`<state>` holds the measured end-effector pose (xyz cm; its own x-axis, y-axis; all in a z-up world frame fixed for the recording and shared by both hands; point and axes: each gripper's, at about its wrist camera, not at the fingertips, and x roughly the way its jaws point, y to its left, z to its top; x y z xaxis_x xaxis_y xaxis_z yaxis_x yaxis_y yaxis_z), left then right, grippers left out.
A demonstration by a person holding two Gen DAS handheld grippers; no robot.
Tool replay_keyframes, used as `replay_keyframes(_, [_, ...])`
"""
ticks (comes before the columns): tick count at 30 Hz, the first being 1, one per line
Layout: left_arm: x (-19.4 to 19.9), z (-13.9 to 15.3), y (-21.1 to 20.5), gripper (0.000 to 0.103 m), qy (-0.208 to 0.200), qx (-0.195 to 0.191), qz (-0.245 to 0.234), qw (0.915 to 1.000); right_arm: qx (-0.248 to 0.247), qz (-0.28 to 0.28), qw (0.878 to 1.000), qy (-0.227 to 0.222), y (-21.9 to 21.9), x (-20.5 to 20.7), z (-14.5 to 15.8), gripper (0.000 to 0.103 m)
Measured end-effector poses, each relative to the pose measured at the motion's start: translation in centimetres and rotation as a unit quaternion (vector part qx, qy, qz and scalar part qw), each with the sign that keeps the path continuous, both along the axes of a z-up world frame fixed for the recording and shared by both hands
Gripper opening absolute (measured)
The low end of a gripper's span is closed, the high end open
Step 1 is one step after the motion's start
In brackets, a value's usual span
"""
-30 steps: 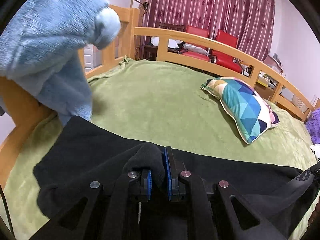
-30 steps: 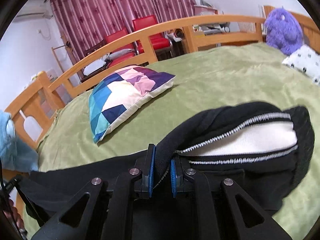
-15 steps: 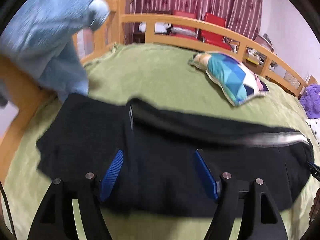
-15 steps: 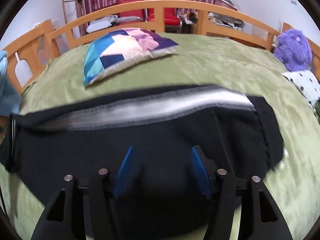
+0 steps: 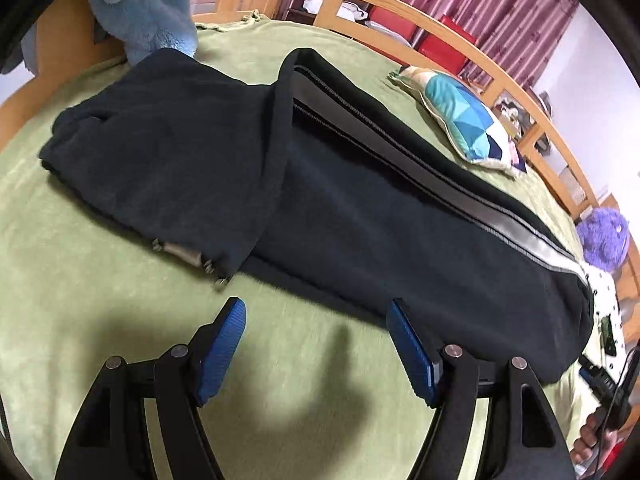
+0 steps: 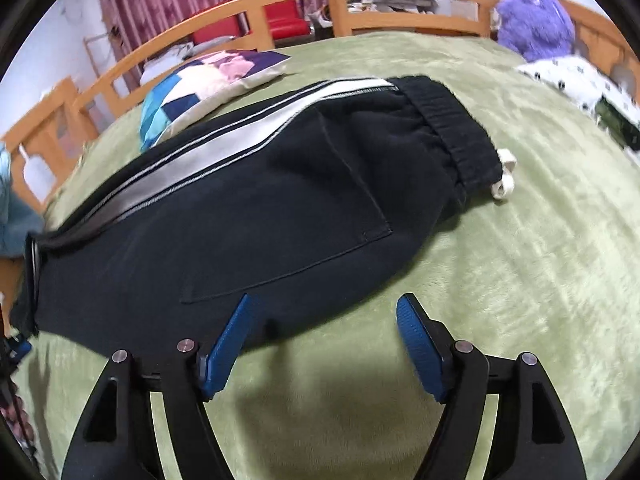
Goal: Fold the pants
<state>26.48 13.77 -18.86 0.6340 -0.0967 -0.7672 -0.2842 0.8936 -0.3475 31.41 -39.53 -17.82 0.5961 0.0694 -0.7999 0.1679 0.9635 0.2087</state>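
Observation:
Black pants with a white side stripe lie lengthwise on the green blanket. The leg end is folded over at the left. The waistband and its white drawstring are at the right. My left gripper is open just short of the pants' near edge, with only blanket between its fingers. My right gripper has its jaws opening. Its left finger overlaps the pants' near edge, and neither pad presses on the cloth.
A patchwork pillow lies behind the pants. A blue fleece garment hangs over the wooden bed rail at the left. A purple plush toy and a dotted white cloth sit far right. A hand shows at the lower right.
Both grippers were shut on the pants' cloth a second ago. They have opened, let go and drawn back and down. The pants now lie flat on the blanket.

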Motion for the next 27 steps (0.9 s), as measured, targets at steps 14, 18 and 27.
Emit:
replay_keyframes(14, [5.8,-2.3,0.9,0.073,0.024,-0.027,0.104,0.994,0.038,-0.05,0.998,-0.007,-2.3,6.6,-3.7,0.08])
replay_keyframes(18, [6.0,-2.2,0.1,0.036,0.043,0.016,0.131,0.9903,0.022,-0.073,0.997,-0.017,-2.3,7.0,-3.3,0.039])
replay_keyframes(27, [2.3,1.0,0.6,0.008,0.029,-0.02,0.112,0.9931,0.075,-0.082,0.992,-0.055,-3.6,1.8,0.7,0.011])
